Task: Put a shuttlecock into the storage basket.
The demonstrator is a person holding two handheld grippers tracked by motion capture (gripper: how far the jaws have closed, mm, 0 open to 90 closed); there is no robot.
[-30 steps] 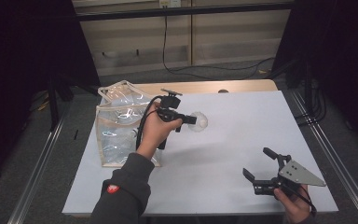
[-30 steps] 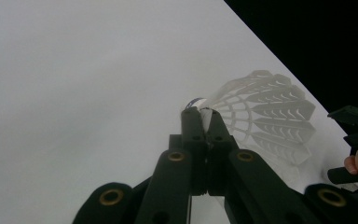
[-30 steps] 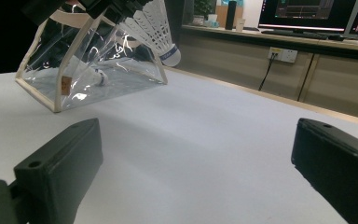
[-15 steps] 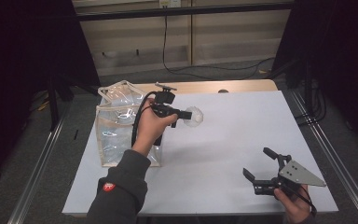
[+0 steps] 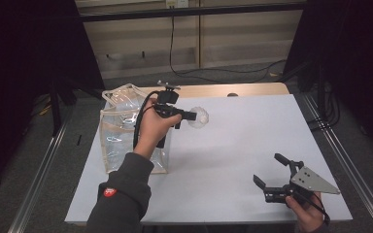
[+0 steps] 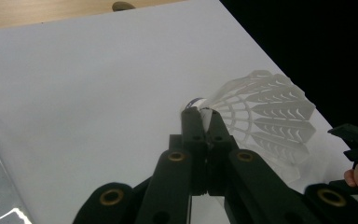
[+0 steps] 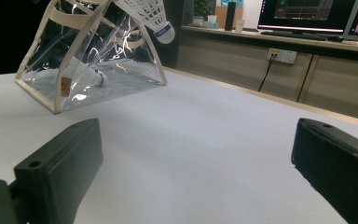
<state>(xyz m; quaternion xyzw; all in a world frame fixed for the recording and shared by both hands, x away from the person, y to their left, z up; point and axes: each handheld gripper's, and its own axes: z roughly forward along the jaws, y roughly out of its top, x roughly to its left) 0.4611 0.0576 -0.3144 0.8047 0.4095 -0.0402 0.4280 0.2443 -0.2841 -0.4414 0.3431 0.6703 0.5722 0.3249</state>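
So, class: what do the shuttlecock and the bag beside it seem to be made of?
Shuttlecock: the skirt looks like white moulded plastic, matte and slightly translucent, with a regular slotted lattice rather than feathers. Bag: seemingly clear glossy plastic film, see-through with creases and glare, edged in cream trim, probably fabric.

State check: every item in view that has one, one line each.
left gripper: shut on the shuttlecock, held above the table.
shuttlecock: pinched at the base of its white skirt, off the table.
clear bag: standing upright on the table, top open, one shuttlecock lying inside.
right gripper: open, nothing between its jaws, low over the table's near right corner.
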